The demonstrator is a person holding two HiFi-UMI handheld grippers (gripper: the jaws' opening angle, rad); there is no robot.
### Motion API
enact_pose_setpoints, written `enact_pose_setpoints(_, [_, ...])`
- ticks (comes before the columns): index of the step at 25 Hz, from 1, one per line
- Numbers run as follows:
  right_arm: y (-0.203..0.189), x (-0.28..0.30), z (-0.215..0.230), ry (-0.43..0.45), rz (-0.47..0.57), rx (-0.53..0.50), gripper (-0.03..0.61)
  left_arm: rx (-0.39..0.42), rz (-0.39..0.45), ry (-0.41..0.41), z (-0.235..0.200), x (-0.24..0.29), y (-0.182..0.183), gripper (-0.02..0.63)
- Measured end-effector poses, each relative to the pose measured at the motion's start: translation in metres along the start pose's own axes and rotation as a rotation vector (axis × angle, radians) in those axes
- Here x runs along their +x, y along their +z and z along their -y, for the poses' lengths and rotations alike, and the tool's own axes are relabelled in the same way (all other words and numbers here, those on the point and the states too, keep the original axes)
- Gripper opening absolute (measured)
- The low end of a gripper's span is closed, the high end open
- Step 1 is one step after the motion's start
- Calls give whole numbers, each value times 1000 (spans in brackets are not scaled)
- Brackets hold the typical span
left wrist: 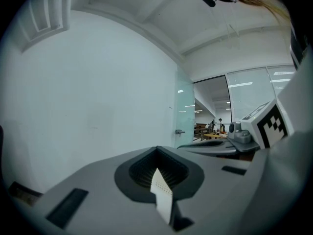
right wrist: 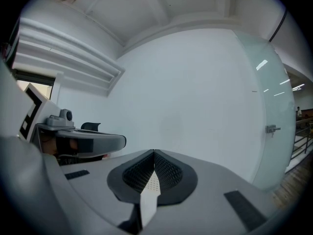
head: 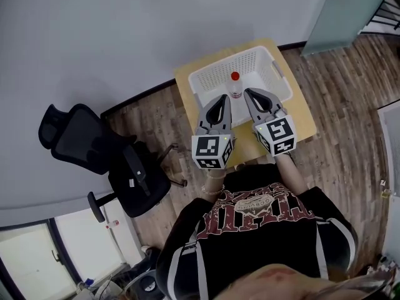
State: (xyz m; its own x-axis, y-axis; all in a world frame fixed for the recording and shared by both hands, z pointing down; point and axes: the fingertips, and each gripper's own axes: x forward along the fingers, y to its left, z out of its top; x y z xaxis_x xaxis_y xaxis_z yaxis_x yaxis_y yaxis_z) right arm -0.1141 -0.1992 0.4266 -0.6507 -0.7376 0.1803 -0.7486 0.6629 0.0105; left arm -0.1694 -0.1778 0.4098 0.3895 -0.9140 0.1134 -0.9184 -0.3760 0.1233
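Two grippers, one white plastic lattice basket [head: 279, 75], one bottle.
The left gripper [head: 221, 100] and the right gripper [head: 249, 93] both have their jaws pressed together and empty, at the basket's 6 o'clock rim. The single clear red-capped bottle [head: 235, 87] stands inside the basket at their 12 o'clock, on the small wooden table [head: 301, 114].

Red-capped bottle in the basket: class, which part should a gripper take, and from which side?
Probably the neck just under the red cap, from above: the bottle stands upright, and the walls of the white basket would hinder a sideways approach.
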Motion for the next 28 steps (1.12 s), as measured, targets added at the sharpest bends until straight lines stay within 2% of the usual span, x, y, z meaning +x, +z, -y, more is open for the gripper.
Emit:
enact_pose_setpoints(11, [-12, 12, 0, 4, -29, 5, 17, -6, -24, 3, -10, 3, -9, 44])
enact_pose_setpoints(28, [-34, 33, 30, 93, -125, -32, 17, -43, -71, 122, -17, 31, -31, 44])
